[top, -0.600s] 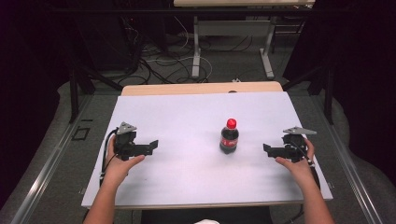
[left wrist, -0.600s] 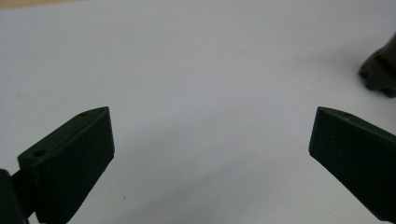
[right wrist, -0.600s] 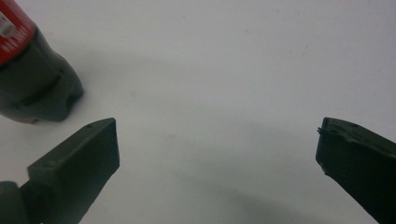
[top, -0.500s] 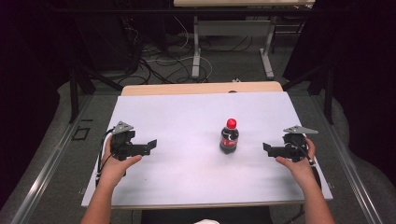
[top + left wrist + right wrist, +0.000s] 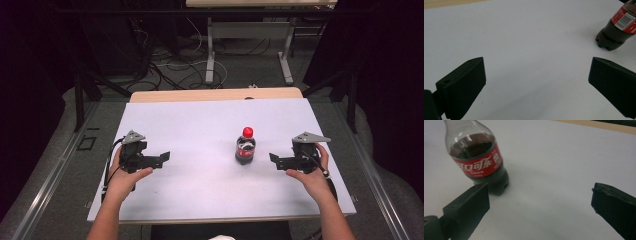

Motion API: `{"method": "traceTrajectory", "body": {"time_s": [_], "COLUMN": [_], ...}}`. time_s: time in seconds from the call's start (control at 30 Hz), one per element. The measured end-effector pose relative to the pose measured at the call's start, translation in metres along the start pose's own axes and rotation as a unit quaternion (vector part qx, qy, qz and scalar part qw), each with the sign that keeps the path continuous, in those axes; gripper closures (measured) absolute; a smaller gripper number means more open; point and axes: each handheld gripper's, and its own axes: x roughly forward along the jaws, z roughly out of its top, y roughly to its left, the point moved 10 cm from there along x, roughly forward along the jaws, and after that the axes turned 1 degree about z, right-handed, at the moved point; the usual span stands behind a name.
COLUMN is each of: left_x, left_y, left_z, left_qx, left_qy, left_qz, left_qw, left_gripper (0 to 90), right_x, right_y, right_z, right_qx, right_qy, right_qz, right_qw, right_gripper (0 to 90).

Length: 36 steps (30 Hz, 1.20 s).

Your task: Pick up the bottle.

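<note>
Approach is the step we read here, with nothing gripped yet. From the high view we count one cola bottle (image 5: 245, 146) with a red cap, standing upright right of centre on the white surface (image 5: 200, 120), and two tools. Our left tool (image 5: 161, 158) sits at lower left of the frame, well apart from the bottle, with its jaws apart and pointing toward it. Our right tool (image 5: 274, 159) sits at lower right, near the bottle but not touching, also with jaws apart.

Looking along the left tool (image 5: 536, 82), we see both black jaws spread wide over bare surface, and the bottle's base and label at the upper right corner (image 5: 616, 27).

Looking along the right tool (image 5: 539, 205), the jaws are likewise spread with nothing between them; the bottle (image 5: 477, 162) rises at upper left, just behind the left jaw.

We judge the next move calls for swinging the right tool sideways until the bottle's body sits squarely between its jaws, then closing gently so it does not tip.
</note>
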Motion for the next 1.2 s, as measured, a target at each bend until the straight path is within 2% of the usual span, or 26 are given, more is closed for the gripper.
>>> {"method": "traceTrajectory", "body": {"time_s": [0.07, 0.1, 0.23, 0.37, 0.47, 0.5, 0.6, 0.63, 0.73, 0.8, 0.93, 0.97, 1.07, 1.2], "left_x": [-0.001, -0.001, -0.001, 0.004, 0.006, 0.006, 0.007, 0.007, 0.007, 0.008, 0.009, 0.009, 0.009, 0.009], "left_y": [-0.002, -0.002, -0.005, -0.006, -0.004, -0.004, -0.005, -0.004, -0.003, -0.005, -0.004, -0.004, -0.005, -0.003], "left_z": [0.001, 0.001, 0.001, -0.004, -0.006, -0.007, -0.006, -0.006, -0.008, -0.007, -0.008, -0.008, -0.008, -0.009], "left_qx": [0.007, 0.012, 0.012, 0.010, 0.020, 0.020, 0.007, 0.011, 0.014, 0.006, 0.010, 0.011, 0.004, 0.008], "left_qy": [0.001, 0.001, 0.000, 0.019, 0.026, 0.031, 0.022, 0.025, 0.028, 0.024, 0.027, 0.027, 0.023, 0.027], "left_qz": [-0.003, -0.004, -0.006, 0.007, 0.023, 0.022, 0.022, 0.021, 0.022, 0.020, 0.021, 0.020, 0.019, 0.021], "left_qw": [1.0000, 0.9999, 0.9999, 0.9997, 0.9992, 0.9991, 0.9995, 0.9994, 0.9993, 0.9995, 0.9994, 0.9994, 0.9995, 0.9994], "left_gripper": [2.7, 3.1, 3.3, 4.9, 4.9, 4.9, 4.9, 4.9, 4.9, 4.9, 4.9, 4.9, 5.0, 5.2], "right_x": [0.002, 0.004, 0.011, 0.016, 0.022, 0.024, 0.031, 0.033, 0.041, 0.045, 0.053, 0.056, 0.063, 0.069], "right_y": [0.004, 0.007, 0.019, 0.030, 0.039, 0.041, 0.049, 0.051, 0.056, 0.058, 0.063, 0.064, 0.067, 0.070], "right_z": [0.001, 0.001, 0.005, 0.013, 0.018, 0.020, 0.024, 0.024, 0.025, 0.026, 0.024, 0.024, 0.021, 0.018], "right_qx": [-0.003, -0.014, -0.032, -0.043, -0.047, -0.052, -0.059, -0.059, -0.066, -0.071, -0.070, -0.079, -0.083, -0.087], "right_qy": [0.001, 0.005, 0.010, 0.002, 0.000, -0.001, 0.001, 0.006, 0.009, 0.008, 0.019, 0.019, 0.027, 0.024], "right_qz": [0.002, 0.006, 0.017, 0.030, 0.040, 0.045, 0.054, 0.054, 0.058, 0.063, 0.067, 0.067, 0.073, 0.075], "right_qw": [1.0000, 0.9999, 0.9993, 0.9986, 0.9981, 0.9976, 0.9968, 0.9968, 0.9961, 0.9954, 0.9951, 0.9944, 0.9935, 0.9932], "right_gripper": [2.6, 3.1, 4.5, 6.4, 7.2, 7.9, 8.3, 8.4, 8.4, 8.9, 13.9, 15.1, 15.3, 15.4]}}
